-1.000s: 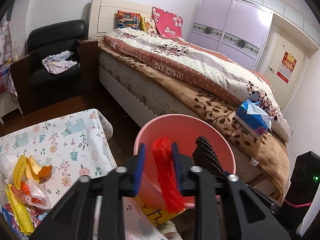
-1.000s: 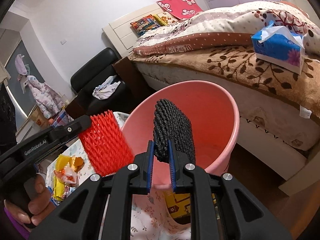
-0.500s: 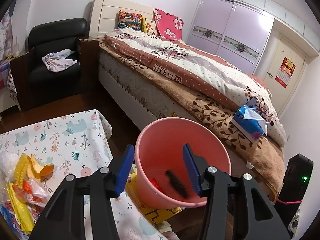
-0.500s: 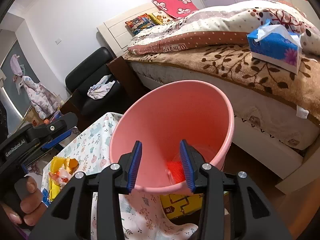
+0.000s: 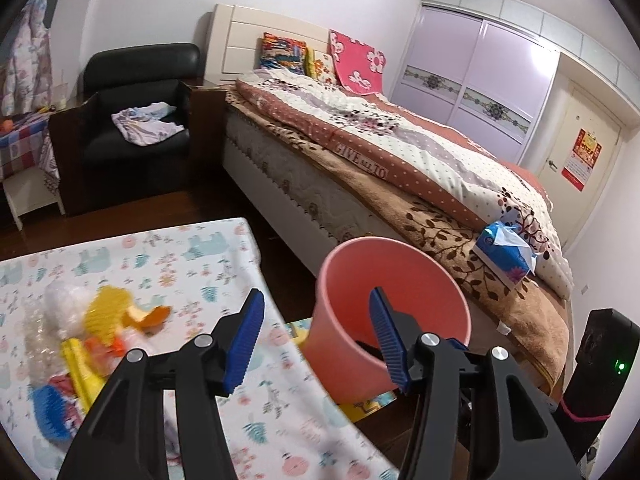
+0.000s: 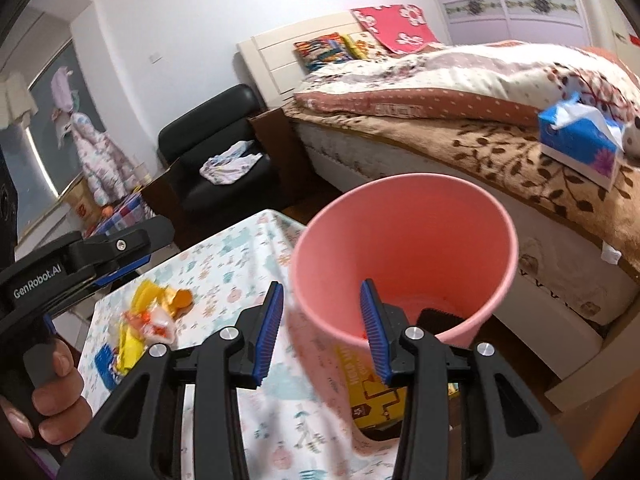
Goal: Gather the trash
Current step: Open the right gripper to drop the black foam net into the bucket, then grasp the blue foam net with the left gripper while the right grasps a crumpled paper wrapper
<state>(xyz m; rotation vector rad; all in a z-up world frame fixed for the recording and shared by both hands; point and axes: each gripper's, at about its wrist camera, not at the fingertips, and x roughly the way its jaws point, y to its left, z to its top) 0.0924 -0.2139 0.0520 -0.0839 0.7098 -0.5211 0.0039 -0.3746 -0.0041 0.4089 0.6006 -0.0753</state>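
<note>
A pink bucket [image 5: 340,356] [image 6: 404,232] stands beside the table's right edge. A black foam net [image 6: 436,316] lies in its bottom. A pile of yellow, orange and blue trash [image 5: 100,328] [image 6: 148,312] lies on the table with the patterned cloth [image 5: 180,256] [image 6: 228,256]. My left gripper [image 5: 316,292] hangs over the table's right edge beside the bucket; its jaws are opening with nothing between them. The right gripper [image 6: 321,283] is open and empty over the bucket's near left rim. In the right wrist view a hand [image 6: 52,400] holds the left gripper at the left.
A bed [image 5: 360,160] runs behind the bucket, with a blue tissue box [image 5: 504,256] [image 6: 576,144] on its blanket. A black armchair [image 5: 136,92] stands at the back left. A yellow box [image 6: 372,392] lies under the bucket. A black device [image 5: 600,360] stands at the right.
The left gripper let go of a red net and the right of a black net; both dropped into the bucket. Both grippers opened and drew back left toward the table.
</note>
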